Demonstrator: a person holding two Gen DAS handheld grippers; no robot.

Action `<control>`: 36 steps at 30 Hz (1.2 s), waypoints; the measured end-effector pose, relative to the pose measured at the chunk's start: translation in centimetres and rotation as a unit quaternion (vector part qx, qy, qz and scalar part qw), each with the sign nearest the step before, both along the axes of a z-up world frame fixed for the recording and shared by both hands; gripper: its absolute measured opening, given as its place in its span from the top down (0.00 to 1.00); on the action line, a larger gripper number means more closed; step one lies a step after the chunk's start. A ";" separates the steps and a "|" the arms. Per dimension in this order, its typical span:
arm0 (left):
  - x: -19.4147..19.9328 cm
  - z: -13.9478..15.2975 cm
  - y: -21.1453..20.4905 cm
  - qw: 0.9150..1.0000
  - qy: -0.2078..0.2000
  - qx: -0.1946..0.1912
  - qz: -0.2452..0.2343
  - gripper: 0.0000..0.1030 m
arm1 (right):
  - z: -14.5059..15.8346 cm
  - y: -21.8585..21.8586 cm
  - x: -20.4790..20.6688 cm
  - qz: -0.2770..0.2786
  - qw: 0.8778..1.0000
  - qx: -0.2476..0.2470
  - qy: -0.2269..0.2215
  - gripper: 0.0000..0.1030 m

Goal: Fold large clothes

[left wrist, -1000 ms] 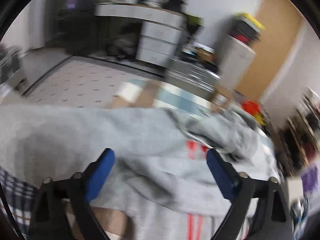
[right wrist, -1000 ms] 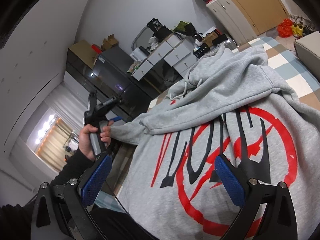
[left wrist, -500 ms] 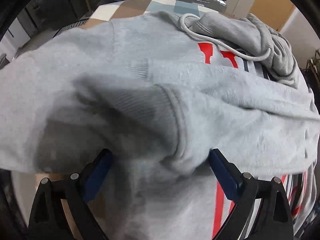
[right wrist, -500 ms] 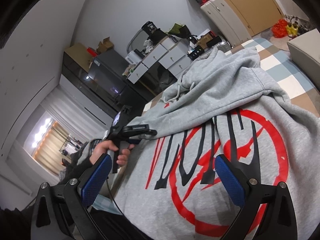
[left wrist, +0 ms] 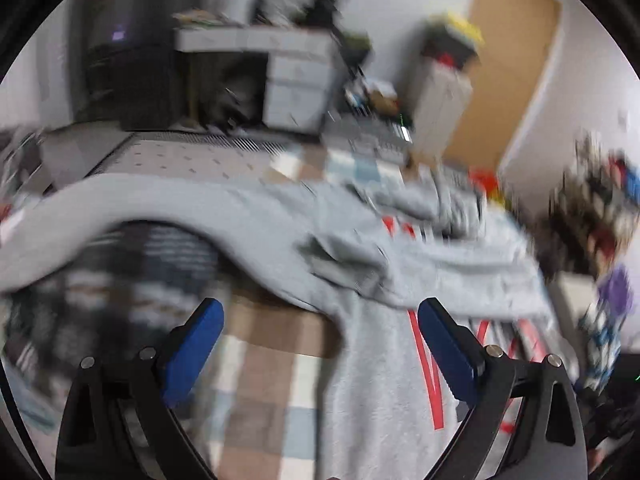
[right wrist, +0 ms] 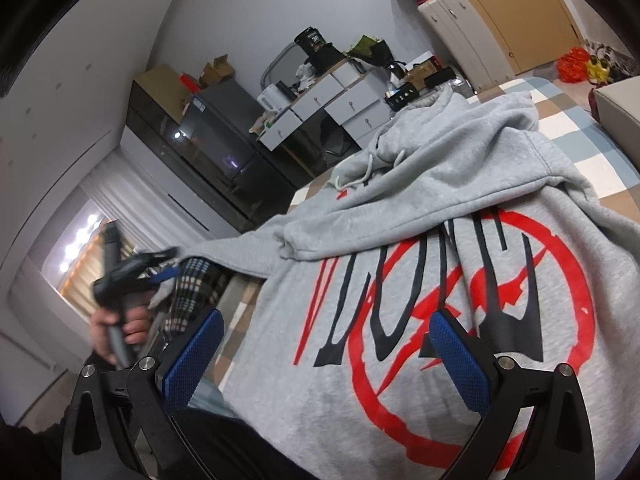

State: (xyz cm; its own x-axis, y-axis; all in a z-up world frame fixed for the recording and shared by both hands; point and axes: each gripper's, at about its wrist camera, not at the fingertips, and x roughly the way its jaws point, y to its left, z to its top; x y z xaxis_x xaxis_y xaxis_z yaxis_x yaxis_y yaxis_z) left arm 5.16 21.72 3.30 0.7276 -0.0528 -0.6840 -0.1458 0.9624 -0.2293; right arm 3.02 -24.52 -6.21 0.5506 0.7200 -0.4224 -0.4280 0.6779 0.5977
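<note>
Checkered bed cover (right wrist: 576, 128), brown/white/blue squares. Grey hoodie (right wrist: 400, 280) lies flat on it, red-black print up; plaid cloth (right wrist: 192, 292) at its left edge.

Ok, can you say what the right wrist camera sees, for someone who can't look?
A grey hoodie with a red and black print lies spread on a checked cover, one sleeve folded across it. The right gripper hovers open above it, and on the left a hand holds the left gripper.

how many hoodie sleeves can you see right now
1 for sure: a sleeve folded across the chest of the grey hoodie, cuff ending above the red print. A grey strip running left toward the left gripper may be the second.
</note>
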 end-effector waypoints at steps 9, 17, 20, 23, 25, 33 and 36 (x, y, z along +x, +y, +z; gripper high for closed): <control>-5.9 -0.8 16.3 0.962 -0.054 -0.176 0.202 0.07 | -0.8 1.9 0.3 -0.005 1.000 -0.019 0.011 0.00; -3.5 -4.1 22.6 0.940 -0.038 -0.223 0.254 0.07 | -1.5 3.7 0.4 0.000 0.999 -0.049 0.013 0.00; -4.1 -3.9 23.5 0.937 -0.042 -0.247 0.244 0.07 | -1.6 4.0 0.5 0.001 0.998 -0.055 0.016 0.00; -4.6 -3.9 24.2 0.921 -0.071 -0.274 0.266 0.07 | -1.8 4.1 0.7 0.000 0.998 -0.056 0.019 0.00; -5.0 -3.9 24.4 0.909 -0.085 -0.299 0.278 0.24 | -1.8 4.2 0.7 0.001 0.998 -0.057 0.018 0.00; -5.3 -2.5 23.4 0.920 -0.092 -0.246 0.290 0.97 | -1.7 4.4 0.6 0.007 0.998 -0.051 0.018 0.00; -5.2 -0.2 22.6 0.930 -0.121 -0.208 0.278 0.97 | -1.4 4.5 0.3 0.011 0.999 -0.051 0.010 0.00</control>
State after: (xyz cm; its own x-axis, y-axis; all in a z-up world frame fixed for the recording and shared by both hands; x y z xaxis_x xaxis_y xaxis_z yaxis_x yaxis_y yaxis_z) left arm -0.09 44.29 3.07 0.8513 0.1536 -0.5016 -0.4900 0.5743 -0.6558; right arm 3.29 -20.00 -7.60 0.5257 0.6849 -0.5046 -0.4327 0.7260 0.5345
